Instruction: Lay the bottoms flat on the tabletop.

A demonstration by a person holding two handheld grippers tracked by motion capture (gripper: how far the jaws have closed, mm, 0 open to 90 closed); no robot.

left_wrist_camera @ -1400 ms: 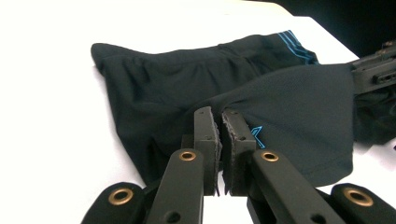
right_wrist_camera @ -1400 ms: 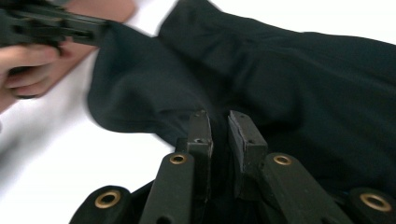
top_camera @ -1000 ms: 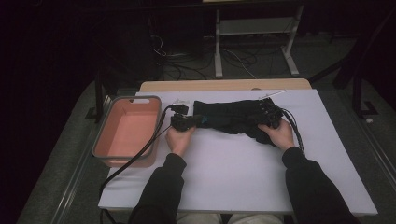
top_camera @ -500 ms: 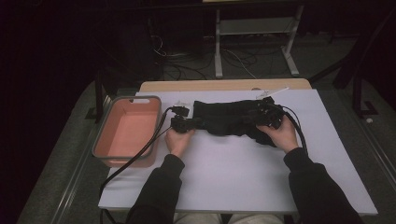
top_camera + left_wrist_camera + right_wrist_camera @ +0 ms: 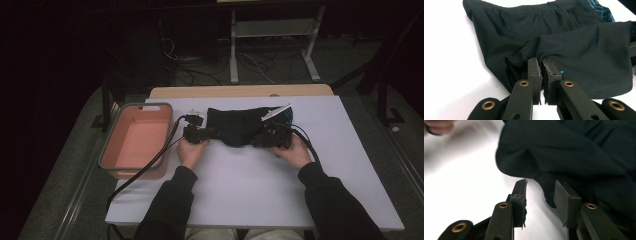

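Observation:
A black garment (image 5: 235, 125) with a blue pattern at its right end lies rumpled on the white table (image 5: 240, 200). My left gripper (image 5: 200, 133) is at its left edge. In the left gripper view the jaws stand almost together, pinching the hem of the garment (image 5: 574, 37) at the left gripper's tips (image 5: 541, 61), and the cloth puckers toward them. My right gripper (image 5: 270, 137) is at the garment's lower right. Its jaws have just been closing but stand apart (image 5: 541, 182); a fold of the garment (image 5: 574, 145) hangs between them, nearer the right-hand jaw, unpinched.
A salmon tray (image 5: 111, 135) sits at the table's left edge. A black cable (image 5: 150, 162) runs from the left gripper past it and off the front. A wooden tabletop (image 5: 240, 91) adjoins the back edge. The table in front of the garment is bare.
The right hand has drawn its gripper toward the person and slightly left along the garment's lower edge, and its jaws stand wider. The left gripper has stayed put.

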